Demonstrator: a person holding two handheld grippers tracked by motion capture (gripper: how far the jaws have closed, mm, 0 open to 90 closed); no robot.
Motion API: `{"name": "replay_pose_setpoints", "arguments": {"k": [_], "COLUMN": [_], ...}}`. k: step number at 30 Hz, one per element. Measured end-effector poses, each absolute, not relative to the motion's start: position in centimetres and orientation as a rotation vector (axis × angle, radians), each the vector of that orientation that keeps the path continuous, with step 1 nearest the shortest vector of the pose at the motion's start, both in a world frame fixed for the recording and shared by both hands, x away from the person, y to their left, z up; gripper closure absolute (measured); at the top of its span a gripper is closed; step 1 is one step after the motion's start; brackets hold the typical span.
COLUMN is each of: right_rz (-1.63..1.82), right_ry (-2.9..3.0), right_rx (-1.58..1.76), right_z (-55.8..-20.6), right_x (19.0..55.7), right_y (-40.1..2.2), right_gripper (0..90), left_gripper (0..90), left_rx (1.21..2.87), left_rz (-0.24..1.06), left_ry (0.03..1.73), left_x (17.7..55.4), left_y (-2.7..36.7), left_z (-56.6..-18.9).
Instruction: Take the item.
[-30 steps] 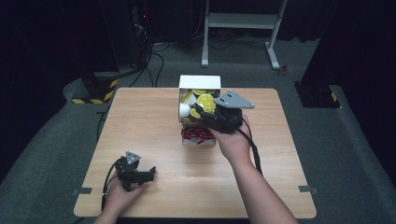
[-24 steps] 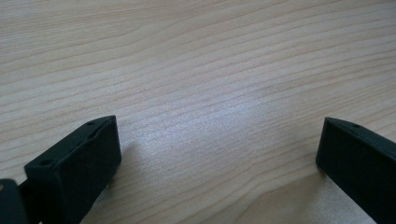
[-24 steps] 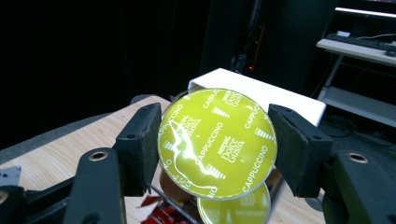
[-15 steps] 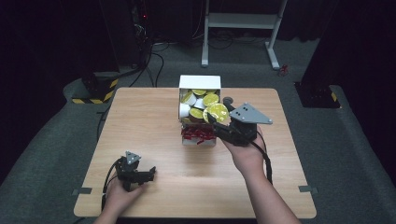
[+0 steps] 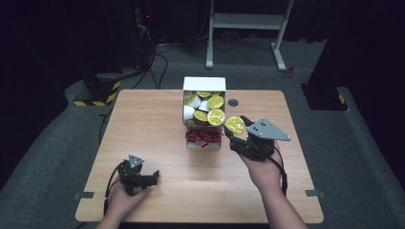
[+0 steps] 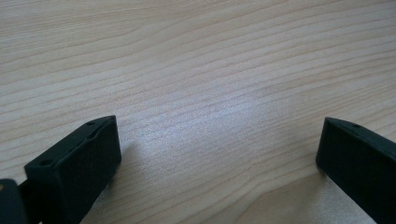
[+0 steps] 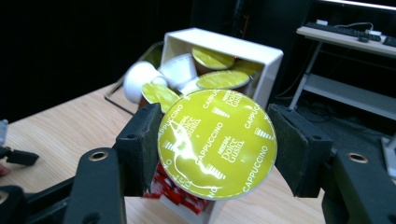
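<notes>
**Capsule lifted clear of the box**

The right hand-held gripper [image 5: 237, 130] grasped a coffee capsule [image 7: 217, 143] by its rim, one black pad pressed to each side. The capsule's yellow-green foil lid faced the right gripper view and read "NESCAFÉ Dolce Gusto" and "CAPPUCCINO", the words repeated around the lid. In the high view the capsule [image 5: 235, 125] sat just to the right of the white box [image 5: 204, 84], apart from it and above the worktop [image 5: 148, 124].

The box stood at the far middle of the worktop, its open side showing more capsules with the same yellow-green lids, some turned to show their white cups. At the near foot of the box lay a cluster of red packets [image 5: 203, 137]; their print was too small to read.

The left hand-held gripper [image 5: 139, 177] rested at the near left of the worktop, its jaws released and wide apart over bare wood.

The worktop was pale wood with a fine grain. Around it lay grey carpet and a dark room, with a white-framed stand [image 5: 248, 21] at the far side.
</notes>
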State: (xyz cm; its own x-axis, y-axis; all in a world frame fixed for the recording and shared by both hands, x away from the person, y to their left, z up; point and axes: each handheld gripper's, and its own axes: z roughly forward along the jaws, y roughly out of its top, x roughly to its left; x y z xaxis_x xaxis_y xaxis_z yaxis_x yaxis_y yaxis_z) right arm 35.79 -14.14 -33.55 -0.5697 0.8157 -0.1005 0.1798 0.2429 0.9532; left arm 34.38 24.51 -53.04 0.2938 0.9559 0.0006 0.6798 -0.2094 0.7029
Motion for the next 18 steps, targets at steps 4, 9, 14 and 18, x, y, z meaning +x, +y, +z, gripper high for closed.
{"name": "replay_pose_setpoints", "arguments": {"k": [4,9,14,18], "right_rz": [1.333,1.298,1.266,1.223], "right_ry": [1.909,1.917,1.921,1.928], "right_rx": [0.929,0.946,0.966,0.982], "right_z": [-34.3,-35.5,-36.7,-37.6], "right_x": [35.7,35.7,35.8,36.0], "right_y": [-14.9,-15.6,-16.2,-16.8], "right_gripper": [38.3,38.3,38.3,38.3], "left_gripper": [0.3,0.3,0.3,0.3], "left_rx": [1.971,1.969,1.969,1.971], "left_rz": [0.598,0.599,0.599,0.598], "left_ry": [1.454,1.455,1.455,1.454], "left_x": [34.4,34.4,34.4,34.4], "left_y": [24.5,24.5,24.5,24.5], "left_z": [-53.0,-53.0,-53.0,-53.0]}}
